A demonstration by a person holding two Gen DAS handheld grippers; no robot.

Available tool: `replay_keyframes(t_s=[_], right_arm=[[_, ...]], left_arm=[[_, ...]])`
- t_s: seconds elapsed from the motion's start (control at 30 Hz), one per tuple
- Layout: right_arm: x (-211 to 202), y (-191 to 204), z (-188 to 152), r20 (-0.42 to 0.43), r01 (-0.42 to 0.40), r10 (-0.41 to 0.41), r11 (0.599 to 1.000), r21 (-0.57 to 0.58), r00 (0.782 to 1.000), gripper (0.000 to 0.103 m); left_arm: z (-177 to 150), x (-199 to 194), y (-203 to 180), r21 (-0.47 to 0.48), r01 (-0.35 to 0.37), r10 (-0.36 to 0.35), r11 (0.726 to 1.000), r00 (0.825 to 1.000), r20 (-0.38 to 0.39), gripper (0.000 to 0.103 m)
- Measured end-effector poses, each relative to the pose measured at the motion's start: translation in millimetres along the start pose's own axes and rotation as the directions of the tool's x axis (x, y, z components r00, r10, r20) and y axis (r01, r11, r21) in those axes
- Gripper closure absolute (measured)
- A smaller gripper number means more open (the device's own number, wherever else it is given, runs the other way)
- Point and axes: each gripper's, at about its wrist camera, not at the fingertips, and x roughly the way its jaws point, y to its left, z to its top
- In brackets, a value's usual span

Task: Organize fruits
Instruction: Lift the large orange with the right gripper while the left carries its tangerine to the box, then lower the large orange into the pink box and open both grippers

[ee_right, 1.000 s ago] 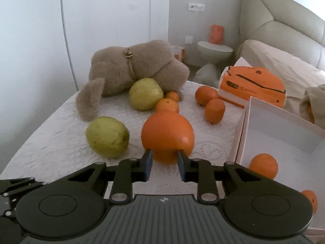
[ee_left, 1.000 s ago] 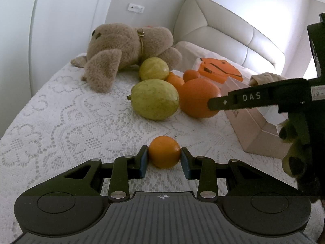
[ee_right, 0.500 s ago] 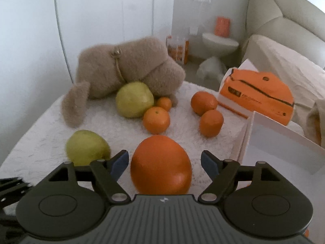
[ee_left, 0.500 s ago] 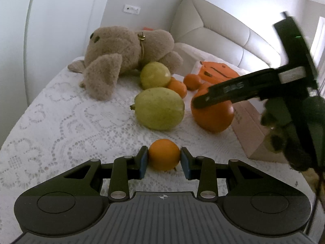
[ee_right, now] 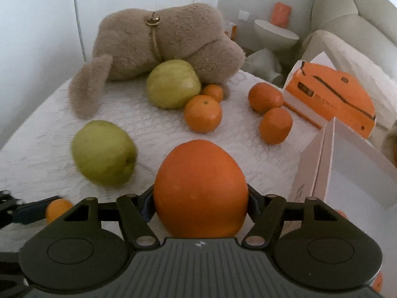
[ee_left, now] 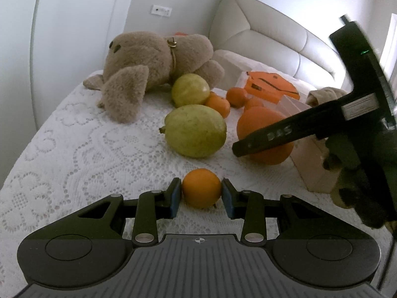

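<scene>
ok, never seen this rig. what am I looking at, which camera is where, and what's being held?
There is no robot here. A person holds a two-finger tool in each hand, and each tool carries a fisheye camera that looks along its fingers.

In the left wrist view, the left tool has its pads on a small orange. In the right wrist view, the right tool has just been closing its jaws around a large orange, pads on its sides.

All of it lies on a bed with a white lace cover. On it are two green fruits, more small oranges, a plush toy and an open white box.
</scene>
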Motion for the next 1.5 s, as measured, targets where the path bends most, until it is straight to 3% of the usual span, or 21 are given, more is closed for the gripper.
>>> replay_keyframes(t_s=[0.13, 0.2, 0.33, 0.47, 0.63, 0.7, 0.77, 0.87, 0.97, 1.1, 1.4, 1.5], right_arm=[[-20, -7, 2, 0.044, -0.07, 0.067, 0.995, 0.07, 0.997, 0.034], [-41, -15, 7, 0.094, -0.096, 0.087, 0.99, 0.101, 0.992, 0.034], [-110, -40, 25, 0.242, -0.105, 0.073, 0.987, 0.12, 0.968, 0.034], [-177, -90, 40, 0.33, -0.073, 0.0, 0.975, 0.209, 0.944, 0.034], [-218, -154, 31, 0.347, 0.066, -0.19, 0.938, 0.339, 0.918, 0.034], [-219, -176, 24, 0.33, 0.099, -0.235, 0.919, 0.381, 0.914, 0.034], [-211, -192, 19, 0.301, 0.123, -0.262, 0.903, 0.412, 0.917, 0.034], [-186, -211, 10, 0.239, 0.142, -0.268, 0.888, 0.438, 0.933, 0.034], [-153, -226, 3, 0.168, 0.106, -0.21, 0.87, 0.482, 0.963, 0.034], [-108, -235, -5, 0.07, 0.089, -0.148, 0.843, 0.53, 0.987, 0.034], [-51, -209, -13, -0.076, 0.128, -0.104, 0.856, 0.5, 0.992, 0.034], [-30, -210, -16, -0.143, 0.129, -0.061, 0.836, 0.534, 0.988, 0.034]], left_arm=[[13, 4, -3, 0.005, 0.012, -0.012, 1.0, 1.0, -0.028, 0.064], [38, 0, -12, 0.013, 0.036, -0.037, 0.999, 0.999, 0.006, 0.065], [103, -21, -64, 0.151, 0.08, -0.101, 0.985, 0.985, 0.137, 0.064], [153, -12, -128, 0.227, 0.181, -0.213, 0.957, 0.969, 0.126, 0.064], [164, 39, -196, 0.246, 0.305, -0.315, 0.92, 0.949, 0.0, 0.064], [152, 72, -219, 0.226, 0.356, -0.338, 0.907, 0.934, -0.115, 0.064], [133, 110, -237, 0.216, 0.354, -0.296, 0.91, 0.919, -0.262, 0.063], [109, 134, -250, 0.264, 0.336, -0.245, 0.904, 0.914, -0.323, 0.064], [106, 131, -240, 0.247, 0.344, -0.26, 0.906, 0.913, -0.315, 0.064], [102, 104, -224, 0.271, 0.327, -0.263, 0.905, 0.933, -0.246, 0.064], [80, 46, -123, 0.156, 0.242, -0.231, 0.958, 0.969, -0.088, 0.064], [82, 40, -94, 0.107, 0.197, -0.191, 0.974, 0.979, -0.064, 0.064]])
